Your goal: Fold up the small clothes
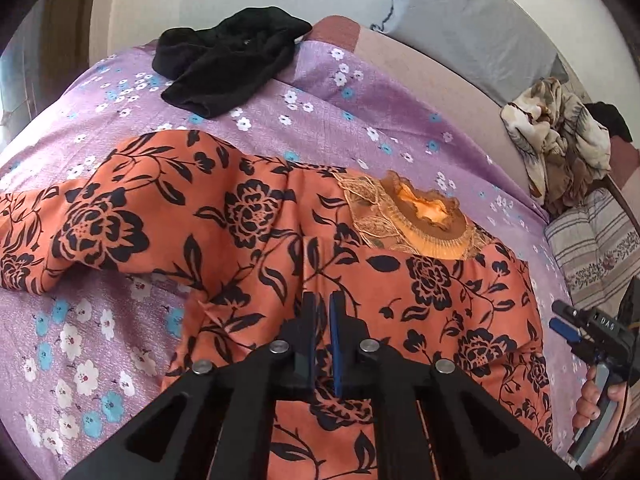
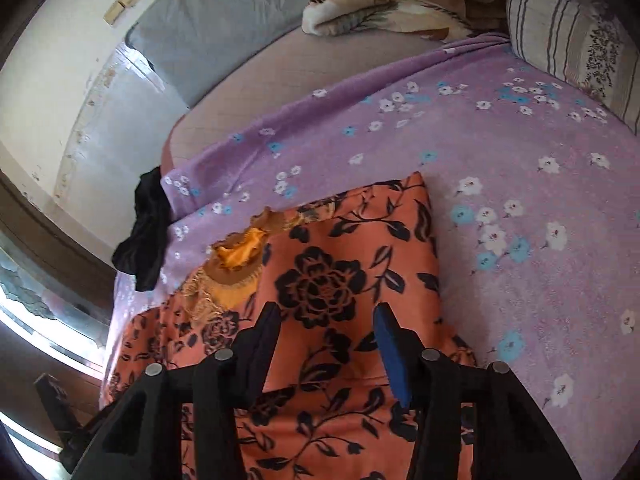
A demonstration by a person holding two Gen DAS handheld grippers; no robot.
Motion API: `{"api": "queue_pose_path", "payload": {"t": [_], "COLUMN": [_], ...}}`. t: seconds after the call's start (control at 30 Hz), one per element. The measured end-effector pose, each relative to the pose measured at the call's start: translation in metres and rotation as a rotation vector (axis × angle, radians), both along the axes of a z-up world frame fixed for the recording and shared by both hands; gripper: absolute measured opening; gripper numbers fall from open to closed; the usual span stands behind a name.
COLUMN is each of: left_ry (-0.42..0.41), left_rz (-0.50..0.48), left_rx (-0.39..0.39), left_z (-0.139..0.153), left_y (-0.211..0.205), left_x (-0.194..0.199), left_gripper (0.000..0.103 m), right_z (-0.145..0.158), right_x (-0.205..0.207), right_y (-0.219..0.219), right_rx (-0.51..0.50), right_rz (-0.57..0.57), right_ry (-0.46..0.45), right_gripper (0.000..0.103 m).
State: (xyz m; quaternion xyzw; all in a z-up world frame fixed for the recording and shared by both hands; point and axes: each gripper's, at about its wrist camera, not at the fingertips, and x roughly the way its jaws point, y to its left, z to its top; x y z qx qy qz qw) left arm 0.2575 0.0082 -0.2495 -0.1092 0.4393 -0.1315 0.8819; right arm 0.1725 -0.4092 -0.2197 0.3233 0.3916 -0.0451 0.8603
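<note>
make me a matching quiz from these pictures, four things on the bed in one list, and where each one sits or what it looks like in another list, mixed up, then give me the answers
Things:
1. orange floral garment
2. black garment
3. striped pillow
4. left gripper

Descriptions:
A. bunched at the far edge of the purple sheet
B. fingers nearly closed, just above the orange cloth
C. spread on the sheet, lace neckline showing
D. at the sheet's corner, beside a crumpled blanket

Pairs: 1-C, 2-A, 3-D, 4-B
</note>
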Motion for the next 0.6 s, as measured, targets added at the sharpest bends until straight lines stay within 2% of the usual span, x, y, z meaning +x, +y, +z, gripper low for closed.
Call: {"api": "queue_pose_path", "payload": {"t": [0.03,0.1,0.13,0.2,0.37,0.4,0.43,0.47,0.53,0.57,0.6], "left_ry": [0.017,0.039,0.034,0.041,0.082,0.089,0.096,0.100,0.071,0.066,0.065], "left_rz": [0.015,0.033,0.042,0.018,-0.066,-0.076,-0.085,-0.096,-0.096,-0.094,-0.079], "left_rx": [-0.014,-0.065,-0.077,-0.056,0.028,0.057,0.088,0.123,0.193,0.204,0.203], "left_z": [-0.001,-0.006,-0.007,-0.009,-0.031,-0.037,-0.042,-0.046,-0.047,-0.047,-0.046], "left_y": [0.004,0.010,0.010,0.003,-0.029,-0.036,-0.041,-0.045,-0.050,-0.049,-0.046], "left_x": [0.003,0.007,0.008,0.011,0.023,0.024,0.025,0.026,0.027,0.029,0.030], "left_gripper": [0.043,0.082,0.083,0.083,0.083,0.080,0.062,0.052,0.037,0.033,0.021], "right_z": [-0.008,-0.031,-0.043,-0.052,-0.044,-0.045,-0.044,-0.045,-0.045,-0.046,-0.046], "right_x": [0.004,0.012,0.015,0.018,0.022,0.023,0.022,0.022,0.021,0.020,0.020], "right_y": [-0.003,-0.011,-0.015,-0.018,-0.004,-0.004,-0.004,-0.005,-0.008,-0.010,-0.011], "right_rx": [0.003,0.042,0.069,0.088,0.004,0.000,0.005,0.016,0.044,0.058,0.068], "right_rz": [-0.009,-0.040,-0.050,-0.055,-0.022,-0.020,-0.018,-0.018,-0.025,-0.028,-0.031], "right_ry": [0.036,0.146,0.194,0.204,0.237,0.238,0.236,0.232,0.228,0.227,0.226], "right_gripper": [0.051,0.051,0.049,0.049,0.050,0.051,0.052,0.052,0.052,0.052,0.052]}}
